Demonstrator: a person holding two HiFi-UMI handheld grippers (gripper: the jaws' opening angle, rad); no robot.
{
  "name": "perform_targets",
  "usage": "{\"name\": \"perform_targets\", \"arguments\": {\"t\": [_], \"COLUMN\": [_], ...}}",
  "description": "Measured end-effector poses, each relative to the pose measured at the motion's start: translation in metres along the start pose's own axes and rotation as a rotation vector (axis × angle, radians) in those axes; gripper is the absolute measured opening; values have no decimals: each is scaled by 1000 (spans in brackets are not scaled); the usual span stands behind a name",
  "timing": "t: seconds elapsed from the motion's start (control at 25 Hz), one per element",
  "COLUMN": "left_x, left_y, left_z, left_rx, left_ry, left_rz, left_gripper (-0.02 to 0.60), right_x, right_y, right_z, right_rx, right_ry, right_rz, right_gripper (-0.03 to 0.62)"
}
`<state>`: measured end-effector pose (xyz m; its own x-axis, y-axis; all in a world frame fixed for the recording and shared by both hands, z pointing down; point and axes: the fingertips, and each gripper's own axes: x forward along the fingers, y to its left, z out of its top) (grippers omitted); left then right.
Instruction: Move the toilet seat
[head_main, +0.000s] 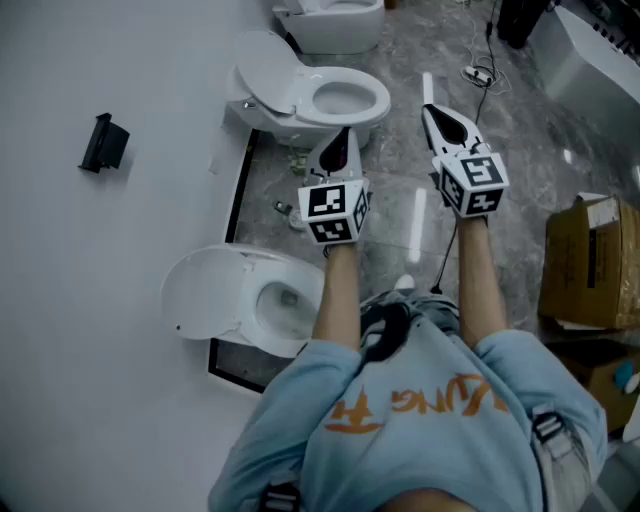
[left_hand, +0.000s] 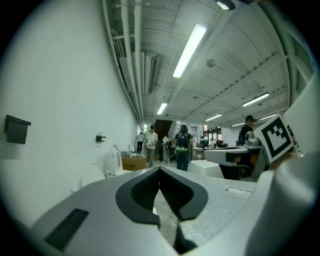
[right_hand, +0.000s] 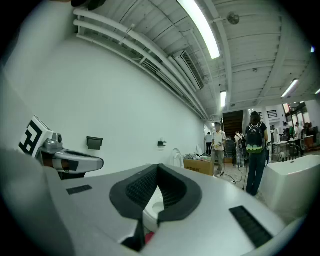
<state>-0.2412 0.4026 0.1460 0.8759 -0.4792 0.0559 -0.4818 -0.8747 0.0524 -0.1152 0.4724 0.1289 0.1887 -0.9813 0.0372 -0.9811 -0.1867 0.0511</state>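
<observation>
Along the white wall (head_main: 90, 330) on the head view's left stand several toilets in a row on the grey marbled floor (head_main: 395, 215). The nearest toilet (head_main: 262, 268) has its toilet seat (head_main: 200, 292) swung up and leaning towards the wall, the bowl open beside it. The left tool (head_main: 343, 137) is held level, with its pads pressed together and nothing between them. It sits past that toilet seat and to its right, well apart from it, and its tip overlaps the base of the second toilet (head_main: 345, 100) in the head view. That second toilet's own lid (head_main: 265, 68) is also raised. The right tool (head_main: 432, 115) is level too, closed tight and empty, out over bare floor and further from the near toilet seat than the left one. Neither tool touches any toilet. In the left gripper view the shut pads point down the long room, with the row of white toilets low on the left against the wall. A small black box (head_main: 103, 143) is fixed to the wall, a cardboard box (head_main: 590, 262) stands on the floor at the right, and a cable (head_main: 480, 75) lies on the floor near the top.
</observation>
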Motion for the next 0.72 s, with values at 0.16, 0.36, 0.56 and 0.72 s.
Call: {"name": "perform_targets", "arguments": {"t": [0.16,0.36,0.56,0.72], "left_x": [10,27,39,50], "left_y": [7,7,-5,8], "left_z": [10,32,34,20], "left_rx": [22,9,24,-7], "left_ry": [-16,-70,-83,-56], "left_rz": [28,15,4,14], "left_gripper": [2,2,2,2], "right_x": [11,8,-6,4], "right_y": [-12,-36,-72,-76], "right_z": [5,21,17,5], "right_rx": [11,49,94,96], "right_ry": [-25,-61,-68,-38], "right_rz": [-14,-46,-107,-94], "right_gripper": [-2,-2,0,0]}}
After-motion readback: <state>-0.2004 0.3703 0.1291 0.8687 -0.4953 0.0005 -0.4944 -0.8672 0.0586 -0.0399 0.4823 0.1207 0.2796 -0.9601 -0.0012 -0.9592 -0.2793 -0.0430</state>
